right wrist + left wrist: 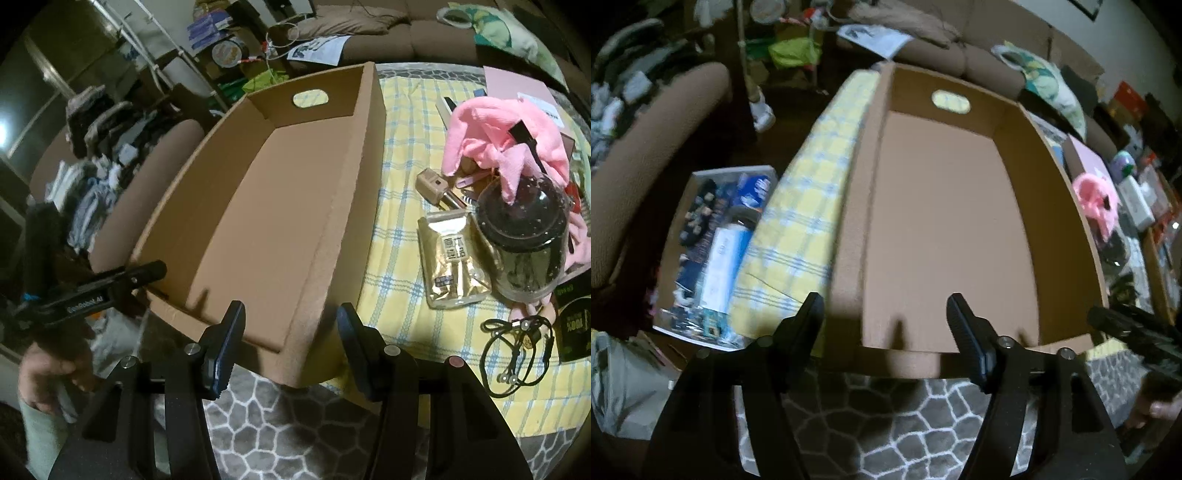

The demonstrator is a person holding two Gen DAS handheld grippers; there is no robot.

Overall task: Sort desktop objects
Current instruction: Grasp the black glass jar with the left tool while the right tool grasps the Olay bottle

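Both grippers are hovering at the near end of the cardboard box, and both are standing open with nothing between the fingers. Left gripper is pointing down over the near-left corner of the box, jaws spread wide, pads clear of the cardboard. Right gripper is straddling the near-right corner of the box wall at a moderate spread; the wall is lying between its fingers, but no pad appears to be pressing on it.

Inside, the box is showing only its bare floor, so sorting proper is judged not yet begun; the step in hand is reading as placing the box, or releasing it, ahead of the first pick.

Objects to be sorted are lying on the yellow checked cloth to the right of the box:
- a pink cloth, draped partly over a dark clear jar
- a gold pouch, touching the jar's left side
- a coiled black cable, nearest the right gripper
- a small tan device, farther back

Next move, as a judgement: the right gripper is needing to clear the box wall, swing right and descend on one item. The pouch or the cable is offering the least obstructed pick; the jar is calling for wider jaws, and the draped cloth may drag along with it
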